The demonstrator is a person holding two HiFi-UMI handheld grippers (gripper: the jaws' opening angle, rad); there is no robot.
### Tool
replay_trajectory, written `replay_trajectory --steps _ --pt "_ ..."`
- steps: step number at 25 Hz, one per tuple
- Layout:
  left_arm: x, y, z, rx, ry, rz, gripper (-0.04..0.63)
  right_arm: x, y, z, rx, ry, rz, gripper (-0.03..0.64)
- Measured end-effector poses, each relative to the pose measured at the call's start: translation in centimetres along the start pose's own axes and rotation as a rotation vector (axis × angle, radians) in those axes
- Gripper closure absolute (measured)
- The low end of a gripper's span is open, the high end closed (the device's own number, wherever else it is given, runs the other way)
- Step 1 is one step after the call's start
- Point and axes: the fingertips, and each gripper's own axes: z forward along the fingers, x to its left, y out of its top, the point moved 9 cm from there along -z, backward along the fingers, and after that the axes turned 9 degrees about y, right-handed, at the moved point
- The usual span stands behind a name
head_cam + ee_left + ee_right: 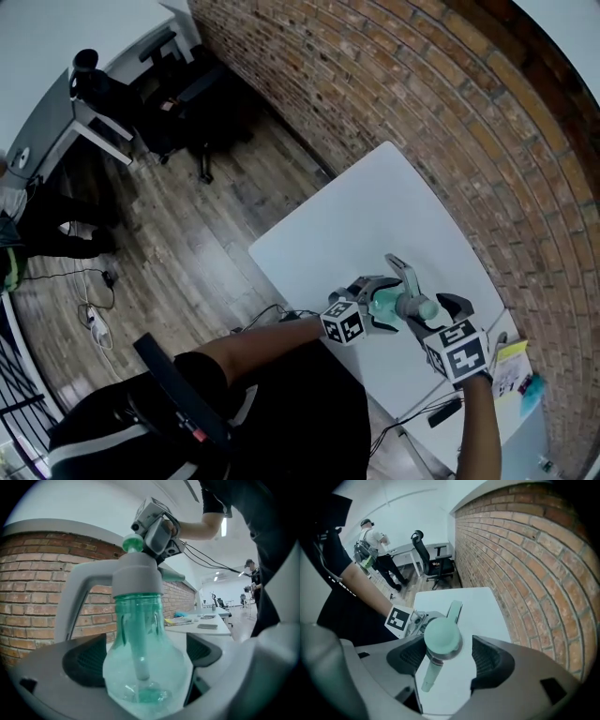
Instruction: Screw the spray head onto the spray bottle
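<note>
The bottle, clear green with a tube running down inside it, is held up in the air above the near end of the white table, not resting on it. The left gripper has its jaws closed on the bottle's round belly, pads against either side. That looks like a bracing hold, so the body cannot spin while the top is turned. The grey spray head sits square on the neck, its collar covering the threads and its handle arching out to one side. It seems at least partly screwed on, though how tight cannot be told. The right gripper comes in from the top end, in line with the bottle, which suits twisting about the neck's axis. Its jaws stand either side of the green knob that caps the head. One pad is at the knob and the other shows a strip of daylight beside it, so the claw looks slack, likely placed for taking a grip for a turn. The green nozzle points off below the knob. A brick wall runs along the table's far side, and another person stands at desks across the room.
</note>
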Motion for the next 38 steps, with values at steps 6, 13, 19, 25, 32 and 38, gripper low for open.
replay_trajectory --steps 6,13,19,25,32,38 --pt "0.2 -0.2 0.6 0.012 0.023 -0.014 0.080 1.6 1.1 -2.7 0.100 -0.040 -0.690 0.330" --pt "0.6 0.3 0.6 -0.003 0.024 -0.041 0.115 2.2 0.2 -1.9 0.362 -0.013 -1.175 0.330" --pt "1.1 0.9 0.9 -0.014 -0.011 -0.051 0.135 2.8 0.3 -0.8 0.419 -0.039 -1.497 0.330" --pt "1.2 1.0 1.0 -0.009 -0.022 -0.045 0.137 3.9 0.2 0.5 0.492 0.007 -1.634 0.330" --pt "1.3 1.1 1.1 -0.014 -0.030 -0.049 0.149 3.6 0.3 0.7 0.531 0.030 -1.676 0.330" --pt "1.3 1.6 1.3 -0.026 -0.018 -0.030 0.150 3.1 0.2 0.7 0.555 0.026 -1.688 0.330"
